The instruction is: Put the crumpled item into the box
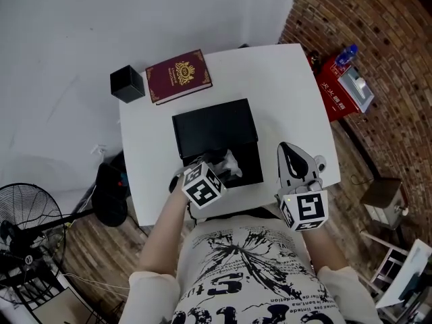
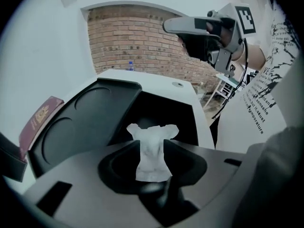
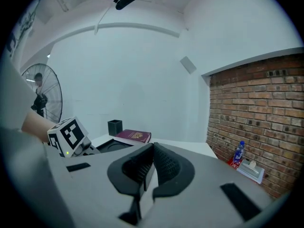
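looking at the left gripper [image 2: 146, 148], what sits between its jaws?

the crumpled item [image 2: 152, 151], a white wad of tissue. it stands upright in the gap, with its wider top spread above the jaw tips. the jaws are apart on either side of it and do not seem to squeeze it.

and where is that over the table [image 1: 290, 93]?

in the head view the wad is over the near left part of the black box [image 1: 251, 162], inside its rim. i cannot tell if it touches the floor of the box. the box lid [image 1: 214, 123] lies open, flat on the far side of the box.

what about the right gripper [image 3: 152, 148]?

its jaws are together, ribbed pads meeting at the tips, with nothing in them. in the head view it is held just right of the box, over the near right part of the table, pointing away from the person.

anything else on the table?

a maroon book [image 1: 179, 76] with a gold crest lies at the far edge, beyond the lid. a small black cube-shaped holder [image 1: 127, 84] stands just left of it, at the table's far left corner. off the table, a fan [image 1: 27, 228] stands on the floor to the left, and a bottle with a blue cap [image 3: 240, 152] stands by the brick wall to the right.
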